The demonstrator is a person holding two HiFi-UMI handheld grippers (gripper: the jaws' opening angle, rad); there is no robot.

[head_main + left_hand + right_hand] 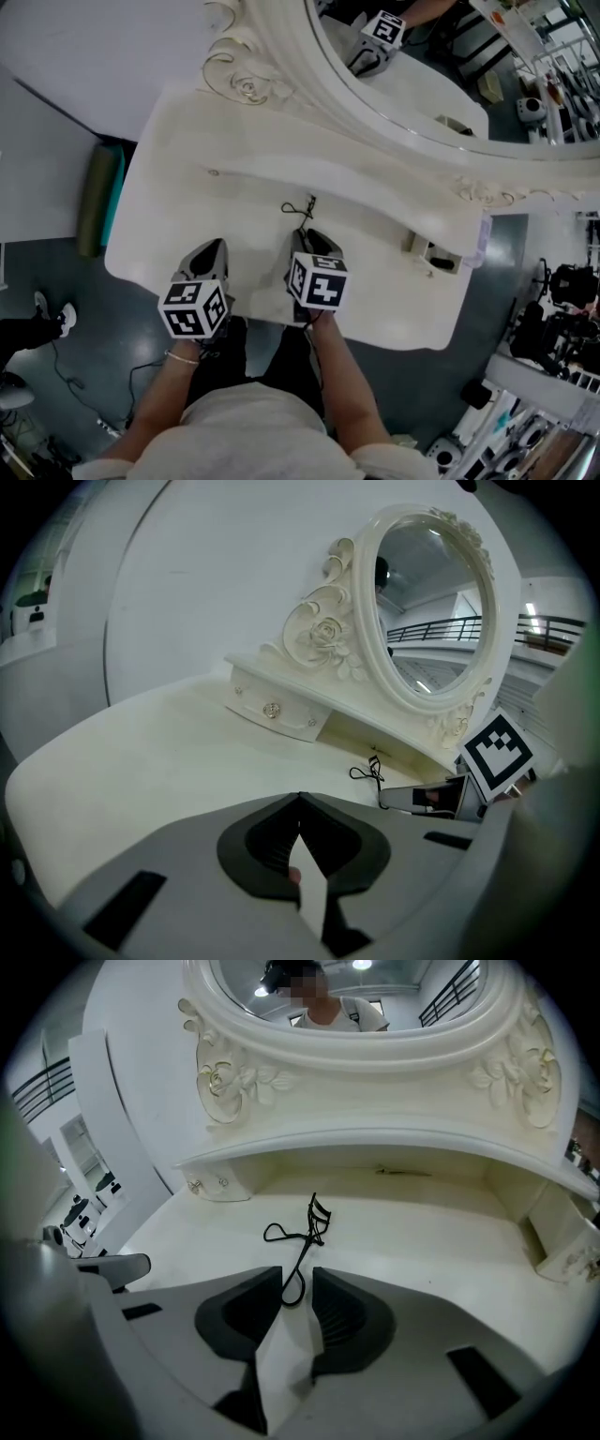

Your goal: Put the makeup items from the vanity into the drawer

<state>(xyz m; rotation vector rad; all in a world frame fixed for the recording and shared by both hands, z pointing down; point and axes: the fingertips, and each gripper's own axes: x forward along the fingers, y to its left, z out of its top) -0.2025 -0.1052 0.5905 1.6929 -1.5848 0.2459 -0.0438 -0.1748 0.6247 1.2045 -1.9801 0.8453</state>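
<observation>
- resting flat on the white bench [187, 178], the black eyelash curler [302, 1227] lies near the bench's middle, in front of the recess under the shelf [394, 1143].
- the curler's clamp end points toward the mirror [422, 56]. its loop handles point back toward the person.
- right gripper [298, 1283]: the jaws stand partly apart, angled down at the bench. one loop handle of the eyelash curler lies in the gap between them, and the pads do not appear to press on it.
- left gripper [300, 797]: the jaws are closed together, tip against tip, with nothing between them. it sits over the front of the bench, just beside the right gripper. whether its tips touch the surface cannot be told.
- both grippers point the same way, toward the mirror, each with its marker cube at the rear.
- the mirror is oval, set in a carved white frame with rose and scroll ornaments, at the rear of the bench.
- closed drawer [277, 710]: fitted under the left end of the shelf, with a small round knob on its front.
- open drawer [433, 255]: pulled out at the right end of the bench, well apart from the eyelash curler.
</observation>
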